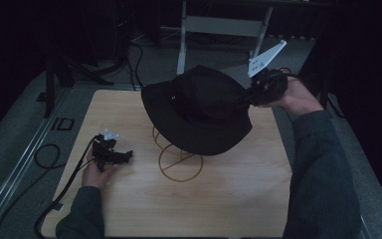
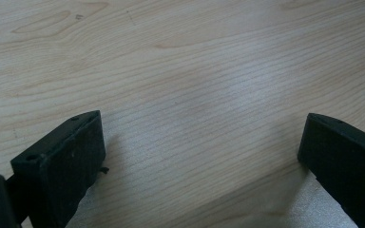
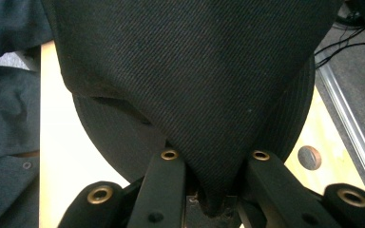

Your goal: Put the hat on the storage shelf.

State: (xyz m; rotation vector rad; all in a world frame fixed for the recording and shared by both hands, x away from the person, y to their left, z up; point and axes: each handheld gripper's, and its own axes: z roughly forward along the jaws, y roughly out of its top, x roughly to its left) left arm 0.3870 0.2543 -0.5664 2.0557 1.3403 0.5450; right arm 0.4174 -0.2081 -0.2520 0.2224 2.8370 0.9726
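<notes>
A black bucket hat (image 1: 199,109) hangs in the air above a gold wire stand (image 1: 179,160) at the middle of the wooden table (image 1: 129,214). My right gripper (image 1: 251,97) is at the hat's right side, shut on its brim. In the right gripper view the black twill of the hat (image 3: 190,85) is pinched between the two jaws, and the right gripper (image 3: 214,159) points into the cloth. My left gripper (image 1: 127,157) rests low on the table at the left, apart from the hat. Its jaws stand wide over bare wood, the left gripper (image 2: 199,156) holding nothing.
Cables (image 1: 54,164) trail off the table's left edge onto the grey floor. A white frame leg (image 1: 182,45) stands behind the table. The table's front half is bare wood. A round hole (image 3: 309,157) shows in the tabletop in the right gripper view.
</notes>
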